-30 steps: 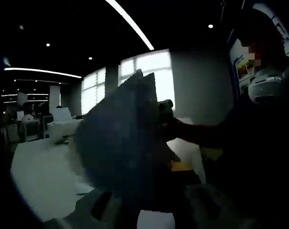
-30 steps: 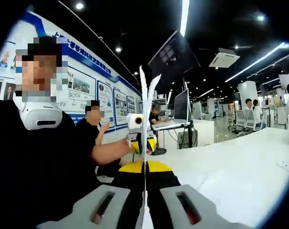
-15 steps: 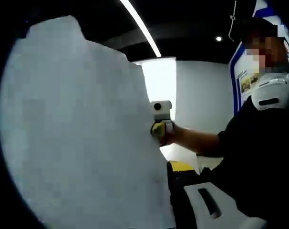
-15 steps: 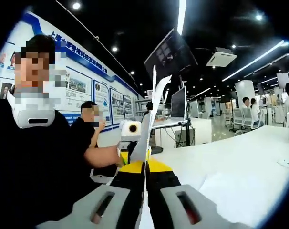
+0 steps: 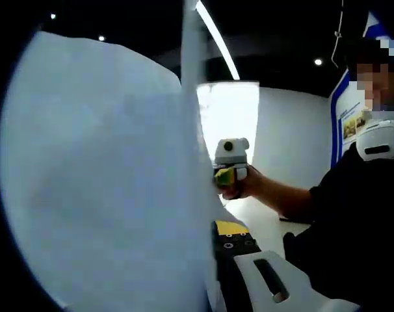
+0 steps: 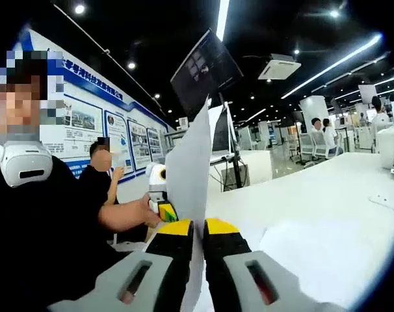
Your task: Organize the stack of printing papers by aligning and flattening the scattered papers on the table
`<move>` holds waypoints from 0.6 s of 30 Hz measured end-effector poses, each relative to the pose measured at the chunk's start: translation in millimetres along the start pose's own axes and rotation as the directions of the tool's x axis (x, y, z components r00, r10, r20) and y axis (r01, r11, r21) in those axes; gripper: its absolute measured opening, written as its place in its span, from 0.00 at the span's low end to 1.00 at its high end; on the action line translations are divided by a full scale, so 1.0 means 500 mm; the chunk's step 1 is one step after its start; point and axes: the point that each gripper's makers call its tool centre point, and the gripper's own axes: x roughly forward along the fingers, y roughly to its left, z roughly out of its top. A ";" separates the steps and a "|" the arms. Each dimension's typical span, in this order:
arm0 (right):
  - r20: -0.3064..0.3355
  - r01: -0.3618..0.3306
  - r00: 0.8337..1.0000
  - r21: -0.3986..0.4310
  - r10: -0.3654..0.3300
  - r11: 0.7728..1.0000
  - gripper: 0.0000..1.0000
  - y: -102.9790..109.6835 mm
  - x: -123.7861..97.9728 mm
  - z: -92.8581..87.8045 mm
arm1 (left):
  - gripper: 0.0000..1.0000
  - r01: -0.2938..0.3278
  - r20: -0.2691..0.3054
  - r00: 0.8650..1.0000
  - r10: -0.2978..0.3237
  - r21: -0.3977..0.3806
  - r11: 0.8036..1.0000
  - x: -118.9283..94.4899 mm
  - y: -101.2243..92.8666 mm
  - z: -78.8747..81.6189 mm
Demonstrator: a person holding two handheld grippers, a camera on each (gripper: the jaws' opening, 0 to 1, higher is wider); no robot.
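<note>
In the left gripper view, the left and middle are taken up by a pale sheaf of white printing papers (image 5: 112,188), held upright and close to the lens, with 1 thin sheet edge standing taller near the centre. Whether the left gripper (image 5: 213,260) is clamped on the sheets cannot be told here, since only 1 black-and-yellow jaw with its grey shell is seen, pressed against the paper's right side. Just right of the paper edge, the right gripper (image 5: 228,174), white with yellow and green parts, is held in a hand (image 5: 249,184) at the sheaf's far edge. Further right, a person in a dark top with a white neck device (image 5: 379,140) is seen.

In the right gripper view, the same person is at the left, an arm stretched towards the left gripper (image 6: 159,198), which meets the sheaf at its far edge. At the centre, the papers (image 6: 189,175) stand on edge, lifted above the white table (image 6: 327,214), and are pinched between the 2 black, yellow-tipped jaws of the right gripper (image 6: 197,229), closed onto the sheets. More loose white sheets (image 6: 307,253) lie flat on the table at the right.
</note>
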 end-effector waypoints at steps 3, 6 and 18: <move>0.040 0.050 0.998 0.005 -0.050 0.999 0.05 -0.015 -0.029 0.013 | 0.05 -0.021 0.060 0.998 0.023 -0.033 0.999 -0.020 0.007 0.019; 0.080 0.101 0.992 0.012 -0.101 0.995 0.05 -0.024 -0.071 0.026 | 0.05 -0.031 0.092 0.995 0.038 -0.071 0.997 -0.039 0.015 0.029; 0.142 0.351 0.928 -0.018 -0.345 0.936 0.09 -0.094 -0.244 0.044 | 0.05 -0.018 0.065 0.997 0.034 -0.243 0.970 -0.082 0.021 0.000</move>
